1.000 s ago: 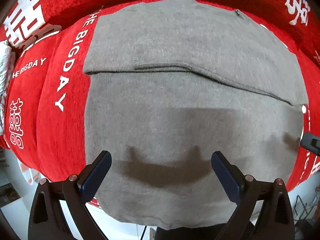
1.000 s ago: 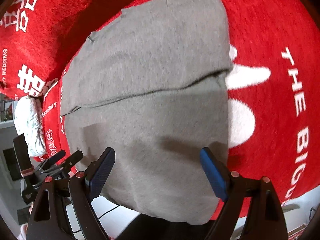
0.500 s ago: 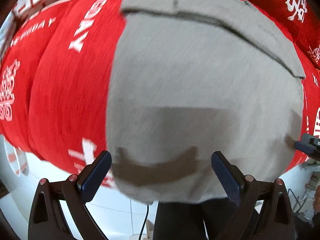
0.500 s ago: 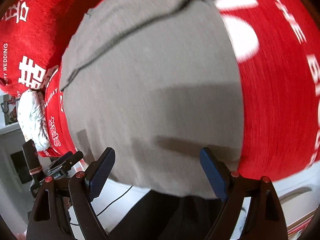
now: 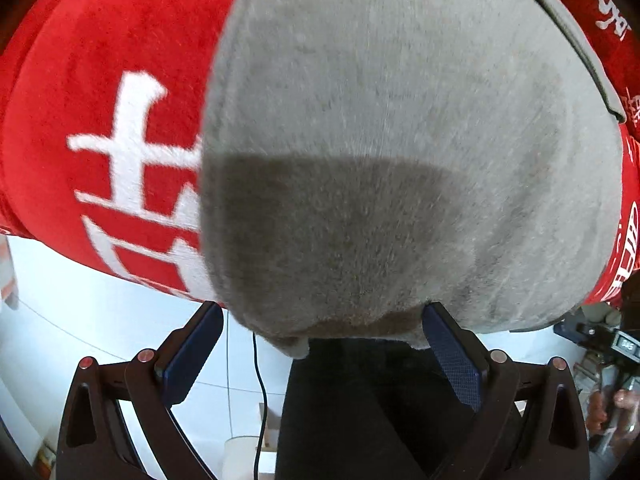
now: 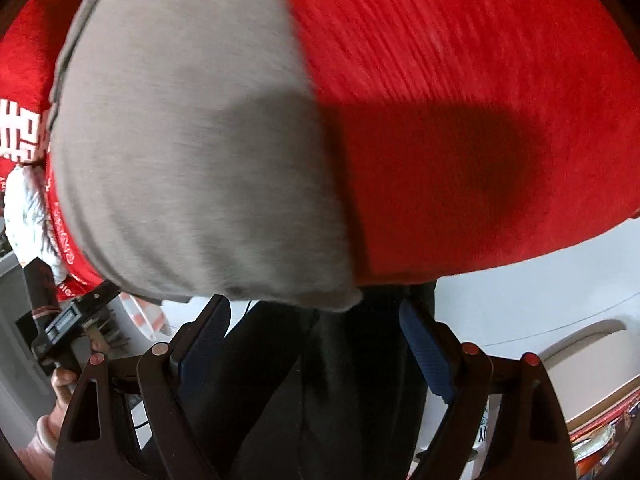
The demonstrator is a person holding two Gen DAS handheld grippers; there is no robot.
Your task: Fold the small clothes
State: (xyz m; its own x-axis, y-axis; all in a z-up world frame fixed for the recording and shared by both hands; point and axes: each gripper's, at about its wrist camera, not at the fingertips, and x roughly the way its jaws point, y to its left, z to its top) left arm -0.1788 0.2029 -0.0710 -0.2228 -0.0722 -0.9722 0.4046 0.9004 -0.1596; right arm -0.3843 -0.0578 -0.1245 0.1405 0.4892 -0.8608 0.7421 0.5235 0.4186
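A grey knit garment [image 5: 400,160] lies flat on a red cloth-covered table [image 5: 100,60], its near hem hanging over the table's front edge. My left gripper [image 5: 322,316] is open, its blue pads on either side of the hem's left near corner, close below it. The garment also shows in the right wrist view [image 6: 192,140]. My right gripper [image 6: 314,312] is open, with the garment's right near corner just above the gap between its fingers. A fold line runs across the far part of the garment.
The red cloth [image 6: 460,100] carries white lettering [image 5: 132,168]. A white crumpled item [image 6: 28,208] lies at the table's far left. A person in dark trousers [image 5: 360,408] stands at the table's front edge. A cable [image 5: 258,384] hangs below. The other hand-held gripper [image 6: 68,320] shows at left.
Both grippers have moved down and toward the table's near edge, closing in on the garment's hanging hem. Both stayed open. The garment has not moved.
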